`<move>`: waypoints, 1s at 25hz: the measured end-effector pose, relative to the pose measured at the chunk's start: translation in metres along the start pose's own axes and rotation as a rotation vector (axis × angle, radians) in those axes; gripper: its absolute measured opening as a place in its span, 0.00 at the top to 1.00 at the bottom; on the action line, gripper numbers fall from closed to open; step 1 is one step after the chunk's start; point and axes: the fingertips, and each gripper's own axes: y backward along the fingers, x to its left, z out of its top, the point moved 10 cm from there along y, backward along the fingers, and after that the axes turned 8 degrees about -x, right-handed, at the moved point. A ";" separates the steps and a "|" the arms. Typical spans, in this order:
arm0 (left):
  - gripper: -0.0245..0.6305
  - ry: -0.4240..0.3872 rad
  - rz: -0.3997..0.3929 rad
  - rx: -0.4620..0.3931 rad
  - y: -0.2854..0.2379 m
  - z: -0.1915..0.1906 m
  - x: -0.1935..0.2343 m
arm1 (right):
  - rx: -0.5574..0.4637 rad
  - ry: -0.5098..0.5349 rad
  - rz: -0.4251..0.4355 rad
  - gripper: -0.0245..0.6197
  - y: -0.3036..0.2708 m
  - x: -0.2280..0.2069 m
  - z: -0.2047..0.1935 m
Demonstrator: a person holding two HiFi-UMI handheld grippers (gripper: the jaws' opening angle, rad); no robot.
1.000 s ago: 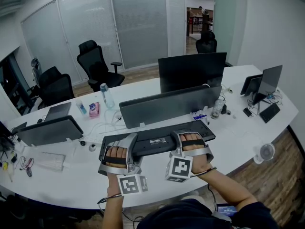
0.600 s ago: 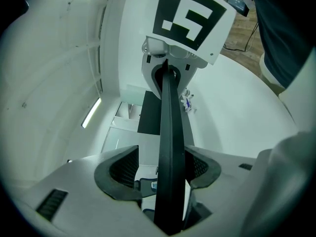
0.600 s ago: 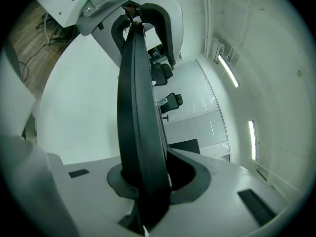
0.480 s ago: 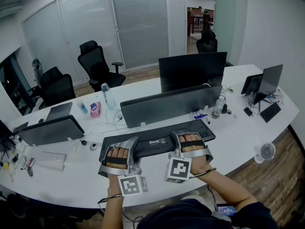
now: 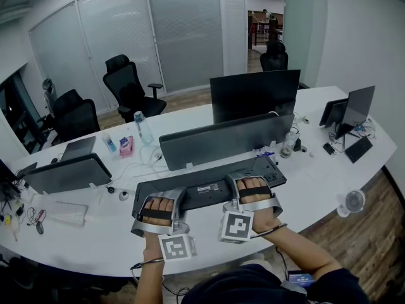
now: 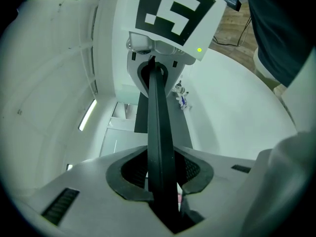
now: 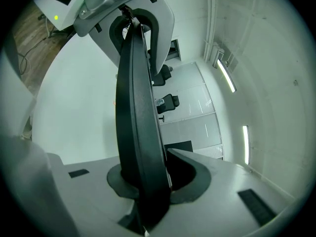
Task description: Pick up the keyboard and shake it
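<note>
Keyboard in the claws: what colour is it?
The keyboard is black; the head view shows it best.

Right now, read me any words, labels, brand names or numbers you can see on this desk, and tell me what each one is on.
Nothing here is legible.
On the keyboard, the white sticker: print too small to read.
On the pink pack: print blurred.
On the bottle: label too small to read.
On the marker cubes: square patterns, not letters.
</note>
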 end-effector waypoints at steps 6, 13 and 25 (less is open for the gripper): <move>0.83 0.029 -0.034 0.011 0.000 0.000 -0.005 | -0.044 -0.019 -0.012 0.80 0.006 -0.006 0.009; 0.84 0.072 -0.023 0.004 0.001 -0.001 -0.005 | -0.026 0.012 -0.028 0.80 0.006 -0.002 0.009; 0.84 0.082 -0.019 0.006 -0.001 -0.001 -0.006 | -0.054 0.031 -0.031 0.80 0.006 0.002 0.007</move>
